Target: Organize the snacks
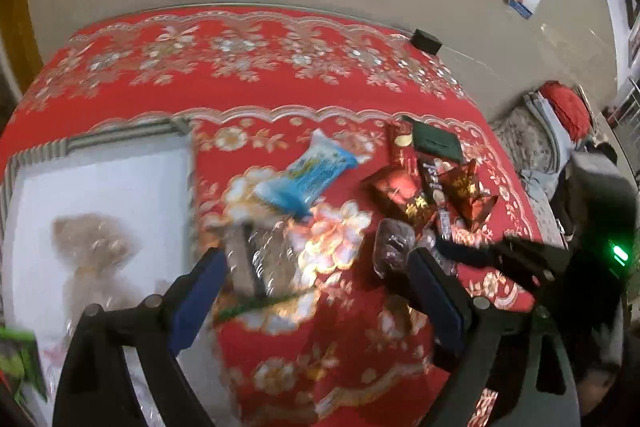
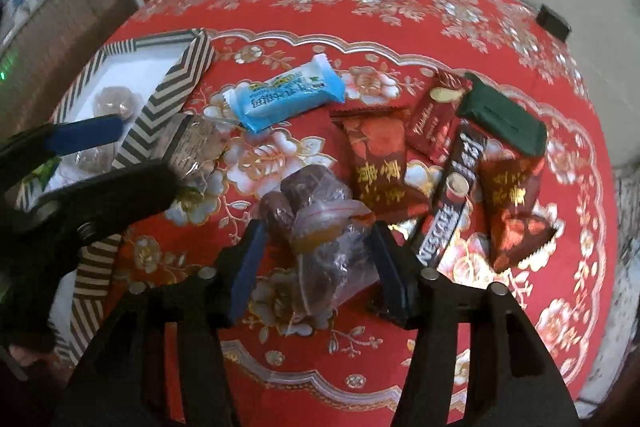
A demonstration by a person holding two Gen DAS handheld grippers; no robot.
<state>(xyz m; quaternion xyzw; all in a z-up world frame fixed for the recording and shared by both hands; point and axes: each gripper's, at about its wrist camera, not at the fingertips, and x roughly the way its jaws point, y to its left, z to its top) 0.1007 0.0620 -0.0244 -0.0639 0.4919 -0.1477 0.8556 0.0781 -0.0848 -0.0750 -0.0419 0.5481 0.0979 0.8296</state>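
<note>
Right hand-held gripper (image 2: 316, 267): your jaws stand wide around the clear zip bag (image 2: 320, 227) of brown sweets on the desk (image 2: 400, 367).
Left hand-held gripper (image 1: 316, 291): wide, holding nothing, near a clear packet (image 1: 260, 259).
Blue packet (image 2: 286, 97): beyond, mid-desk.
Red sachets (image 2: 376, 163): right, beside the Nescafe stick (image 2: 448, 203).
Striped tray (image 2: 172, 87): far left, sweets inside.

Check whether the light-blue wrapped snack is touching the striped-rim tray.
Apart. The right wrist view shows red tablecloth between the light-blue wrapped snack and the striped-rim tray; the left wrist view agrees.
</note>
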